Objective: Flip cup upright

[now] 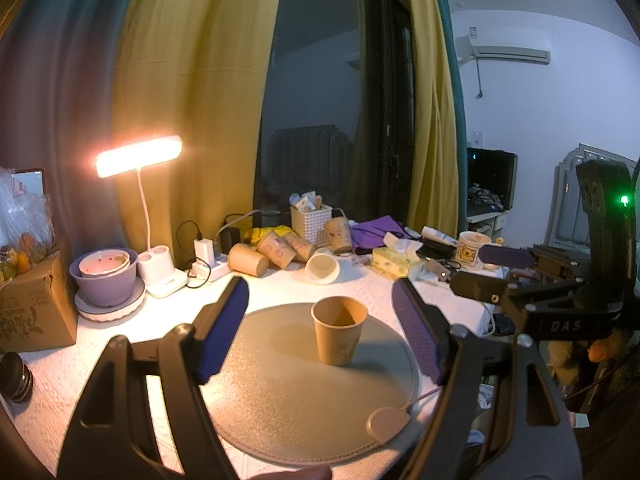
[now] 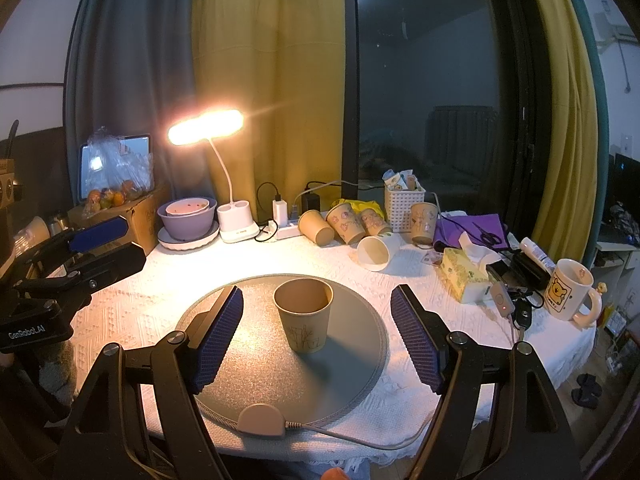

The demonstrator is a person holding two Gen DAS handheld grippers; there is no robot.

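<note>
Item: paper cup (image 2: 304, 316), brown, with a faint drawing on its side. Stands mouth up on the round grey mat (image 2: 248, 360), slightly above the frame centre in both wrist views; long axis vertical, base flat on the mat. Judged already upright, so the flip looks done and nothing is left but to draw clear.

Right hand-held gripper (image 2: 318, 336): jaws spread wide, holding nothing. Cup lies straight ahead, between the two blue pads but apart from both, a little nearer the pad at left of frame.

Left hand-held gripper (image 1: 320, 332): jaws likewise wide apart and empty. Cup sits ahead, between the pads, slightly right of the midline, touching neither.

Nearer hand: cannot tell with confidence; the cup looks larger in the right wrist view, which suggests the right.

Each hand-held gripper shows at the other's frame edge (right edge of the left view, left edge of the right view), so the two flank the mat from either side.

Edges and room: bare mat all round the cup. The mat's tab and cable (image 2: 260, 420) lie at the near rim, lower frame. Fallen paper cups (image 2: 348, 224) and a tissue box (image 2: 464, 276) crowd the far surface, upper right, well apart from the cup. Desk lamp (image 2: 206, 126) upper left. Retreat toward the lower frame is open
</note>
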